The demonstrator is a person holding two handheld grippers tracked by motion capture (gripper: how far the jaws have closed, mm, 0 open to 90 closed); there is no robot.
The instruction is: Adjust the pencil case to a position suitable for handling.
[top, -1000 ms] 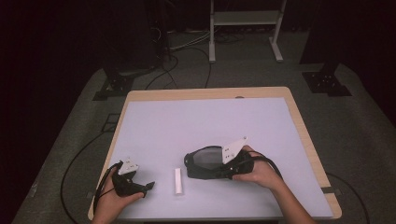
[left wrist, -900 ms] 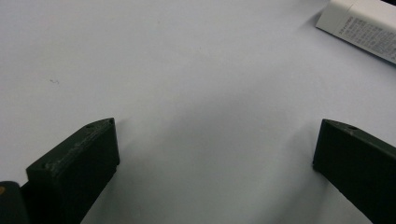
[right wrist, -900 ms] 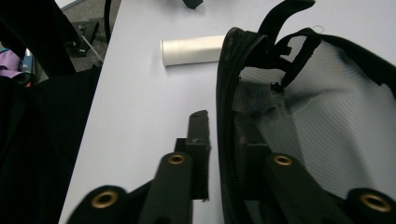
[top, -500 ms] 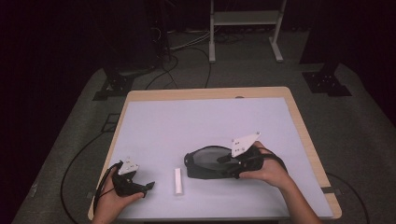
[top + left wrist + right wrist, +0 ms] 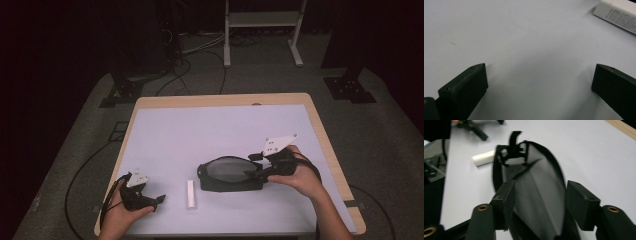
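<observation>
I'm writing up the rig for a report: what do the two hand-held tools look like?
Both the left tool and the right tool are black, each with two blocky flat-faced jaws with small screw holes. A pale grey three-cornered plate with dark dots sits on top, and a black cable trails behind. Forearms are bare.

one black pouch (image 5: 230, 175), one white tube (image 5: 191, 194), two grippers: left gripper (image 5: 159, 200), right gripper (image 5: 251, 170), on one table (image 5: 210, 125)

far half of table (image 5: 220, 120) bare, black pouch (image 5: 230, 174) and white tube (image 5: 190, 194) block the near middle
</observation>
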